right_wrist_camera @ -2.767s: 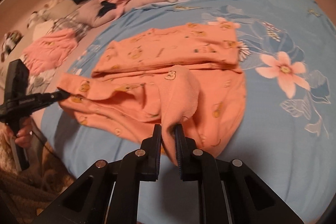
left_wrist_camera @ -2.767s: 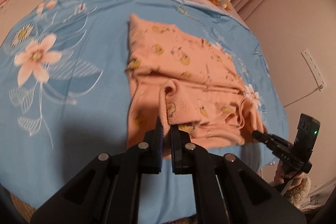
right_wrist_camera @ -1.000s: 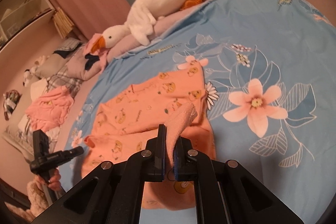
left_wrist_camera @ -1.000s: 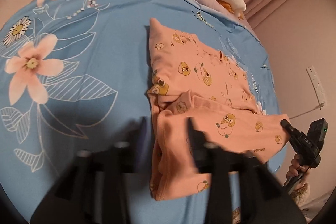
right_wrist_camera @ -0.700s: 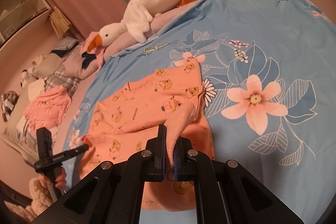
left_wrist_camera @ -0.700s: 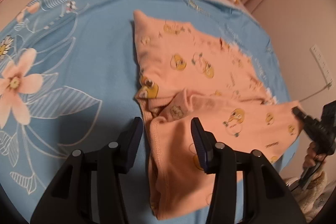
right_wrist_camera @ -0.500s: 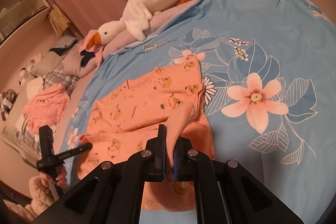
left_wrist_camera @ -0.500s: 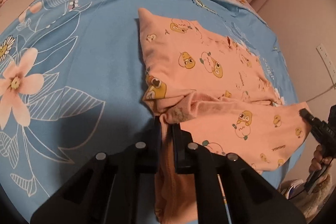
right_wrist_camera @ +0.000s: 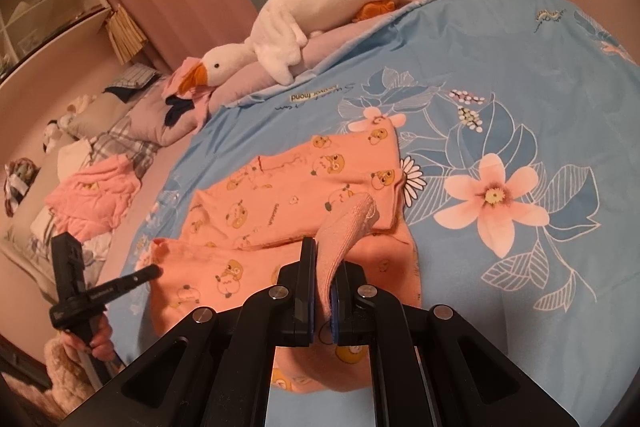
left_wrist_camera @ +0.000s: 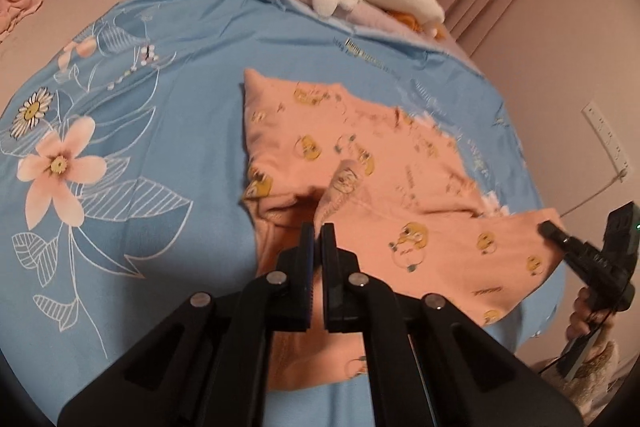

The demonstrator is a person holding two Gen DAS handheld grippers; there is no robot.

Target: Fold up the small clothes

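Orange garment (left_wrist_camera: 360, 163) with yellow duck print, partly folded, lying on blue floral sheet (left_wrist_camera: 132, 131); far half flat, near edge raised. Left gripper (left_wrist_camera: 317, 239) clenched on a fold of the near edge. Right gripper (right_wrist_camera: 323, 267) clenched on a ribbed cuff (right_wrist_camera: 352, 223) lifted off the sheet. Each gripper visible in the other's view, pinching an opposite corner of the garment. Plush goose (right_wrist_camera: 320, 15) lying along a pillow beyond the sheet. Pink clothes (right_wrist_camera: 96, 195) heaped well apart, beside the sheet.
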